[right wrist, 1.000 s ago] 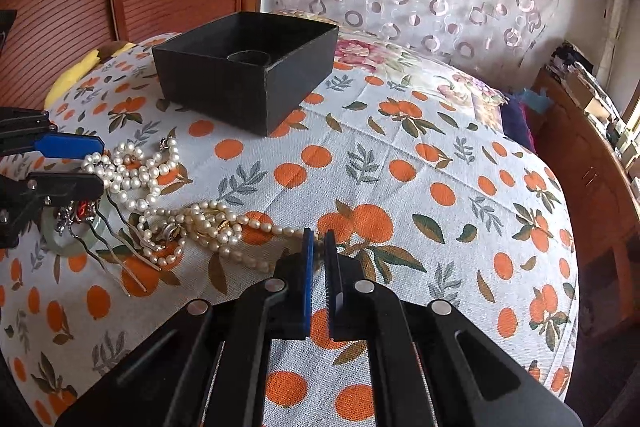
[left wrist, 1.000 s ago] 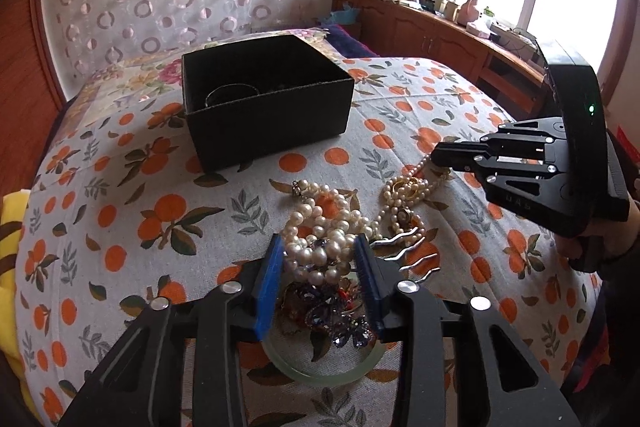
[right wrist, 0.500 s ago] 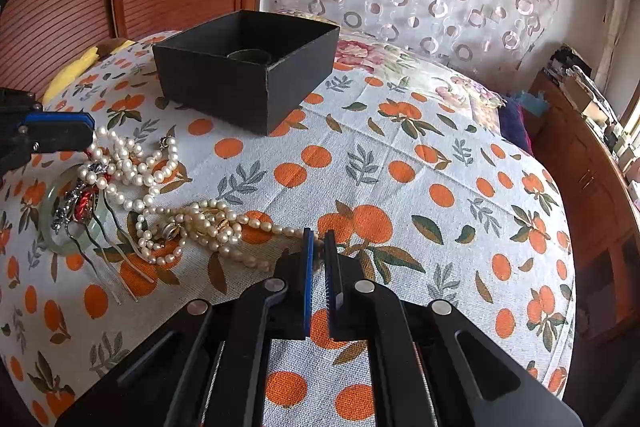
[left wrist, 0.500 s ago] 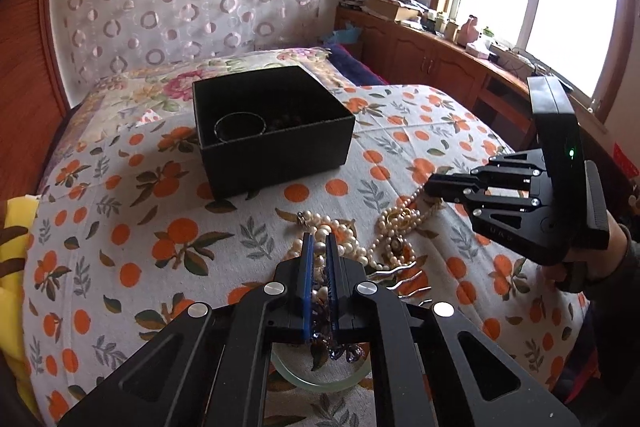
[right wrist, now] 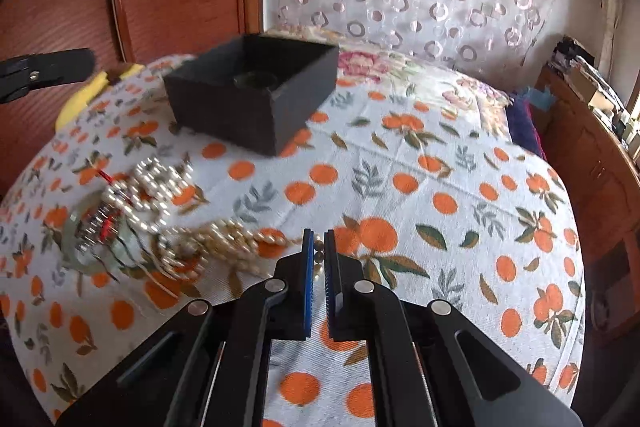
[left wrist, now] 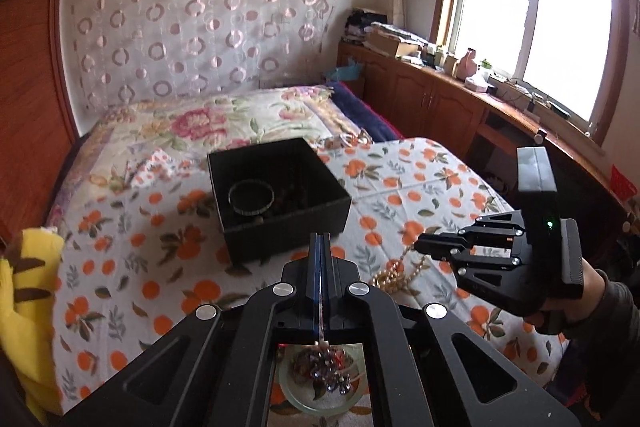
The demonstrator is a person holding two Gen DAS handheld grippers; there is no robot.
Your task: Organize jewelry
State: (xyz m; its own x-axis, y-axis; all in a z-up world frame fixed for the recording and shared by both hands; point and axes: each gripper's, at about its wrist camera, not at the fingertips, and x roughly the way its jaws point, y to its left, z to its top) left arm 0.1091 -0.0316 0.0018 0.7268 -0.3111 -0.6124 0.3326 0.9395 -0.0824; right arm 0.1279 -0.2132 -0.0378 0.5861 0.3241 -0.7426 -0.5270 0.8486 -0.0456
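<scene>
Two claws: left claw (left wrist: 321, 247) pinched on a thin strand; right claw (right wrist: 316, 247) nearly closed around gold beads (right wrist: 240, 239).
Handling: I'd guess light, floppy, tangly, so grip mid-strand for the black box (left wrist: 280, 195).

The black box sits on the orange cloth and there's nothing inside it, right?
Not quite. The box does sit on the orange cloth, but it is not empty. The left wrist view looks down into it and shows a bangle lying on the bottom, with some darker pieces beside it.

Matt black box (left wrist: 280, 199), glossy pearls (right wrist: 160, 183), cloth bedspread (right wrist: 440, 187).
</scene>
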